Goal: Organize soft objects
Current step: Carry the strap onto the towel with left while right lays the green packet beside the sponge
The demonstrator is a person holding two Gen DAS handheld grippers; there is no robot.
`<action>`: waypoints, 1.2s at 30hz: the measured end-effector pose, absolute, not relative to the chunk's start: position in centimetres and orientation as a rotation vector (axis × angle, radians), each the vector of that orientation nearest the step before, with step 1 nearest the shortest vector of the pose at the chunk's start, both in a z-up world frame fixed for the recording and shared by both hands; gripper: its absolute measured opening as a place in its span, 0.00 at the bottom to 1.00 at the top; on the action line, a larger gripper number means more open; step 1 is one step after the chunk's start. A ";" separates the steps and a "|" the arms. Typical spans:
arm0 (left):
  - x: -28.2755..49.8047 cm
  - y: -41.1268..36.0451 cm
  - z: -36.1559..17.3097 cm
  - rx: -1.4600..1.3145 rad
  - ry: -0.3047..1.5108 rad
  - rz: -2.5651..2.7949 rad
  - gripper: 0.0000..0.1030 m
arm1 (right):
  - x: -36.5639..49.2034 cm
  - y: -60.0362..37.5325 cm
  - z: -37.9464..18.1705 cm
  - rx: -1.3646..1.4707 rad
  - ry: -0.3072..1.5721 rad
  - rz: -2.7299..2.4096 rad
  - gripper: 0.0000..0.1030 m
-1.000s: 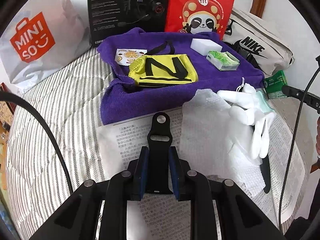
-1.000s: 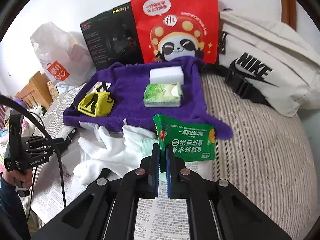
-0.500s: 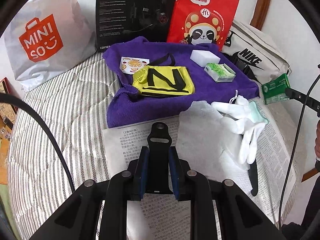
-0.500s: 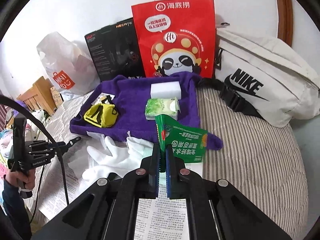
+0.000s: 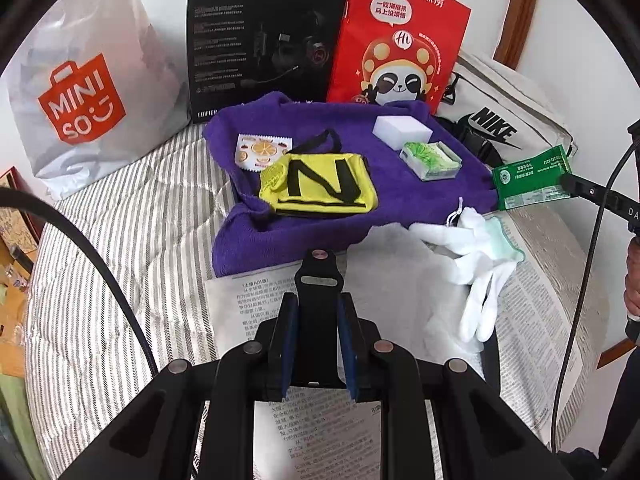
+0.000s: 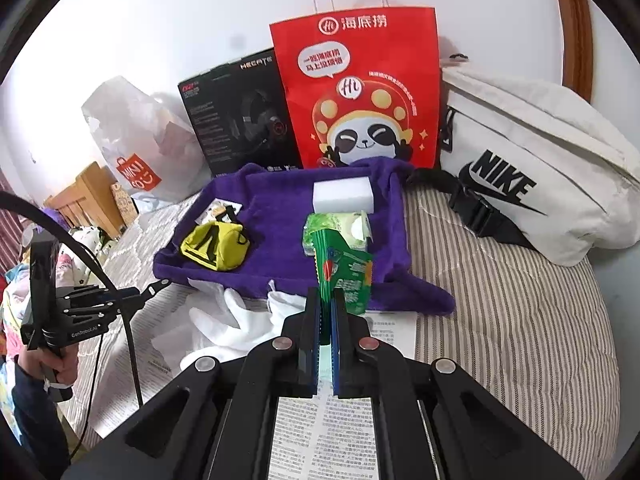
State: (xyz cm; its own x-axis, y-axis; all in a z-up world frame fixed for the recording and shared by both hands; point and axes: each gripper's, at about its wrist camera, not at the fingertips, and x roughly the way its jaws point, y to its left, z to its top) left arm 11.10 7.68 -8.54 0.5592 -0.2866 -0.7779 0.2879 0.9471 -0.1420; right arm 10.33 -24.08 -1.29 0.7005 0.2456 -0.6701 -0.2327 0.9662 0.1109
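- Since a second ago both grippers have risen: the green packet (image 6: 347,276), which lay against the newspaper (image 6: 390,330) and the towel's edge, now hangs clear above them, and the black strap piece (image 5: 318,304) in the left gripper sits higher over the print.
- Striped bed (image 6: 508,320) fills the lower right of the right wrist view, with a white Nike bag (image 6: 540,184) resting on it at upper right.
- Red panda paper bag (image 6: 360,96) stands upright at top centre, a black headset box (image 6: 240,120) and a white Miniso bag (image 5: 80,92) to its left.
- Purple towel (image 5: 360,204) is spread mid-frame; on it lie a yellow pouch (image 5: 320,188), a white sponge block (image 5: 402,130), a green tissue pack (image 5: 430,160) and a small fruit-print sachet (image 5: 262,150).
- White gloves (image 5: 476,256) lie on the newspaper just below the towel, right of centre.
- Right gripper (image 6: 327,312), bottom centre: jaws pinched tight on the green packet's lower edge, the packet standing upright.
- Left gripper (image 5: 318,320), bottom centre: jaws narrowly apart, clamped on the black strap piece, which sticks out forward between them.
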 end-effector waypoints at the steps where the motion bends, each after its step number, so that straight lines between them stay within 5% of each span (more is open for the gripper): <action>1: 11.1 7.7 -8.4 0.002 0.914 -0.338 0.19 | 10.3 -24.0 -1.1 0.017 0.743 0.268 0.04; 36: 21.3 6.8 -5.6 -0.008 0.907 -0.364 0.19 | 22.0 -21.2 -2.9 -0.102 0.831 0.266 0.04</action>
State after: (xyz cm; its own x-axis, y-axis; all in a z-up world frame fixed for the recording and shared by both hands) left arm 21.28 6.76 -5.59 0.5595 -0.3120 -0.7679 0.3055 0.9388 -0.1589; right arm 21.99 -21.21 -2.95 0.6430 0.1933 -0.7411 -0.2725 0.9620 0.0145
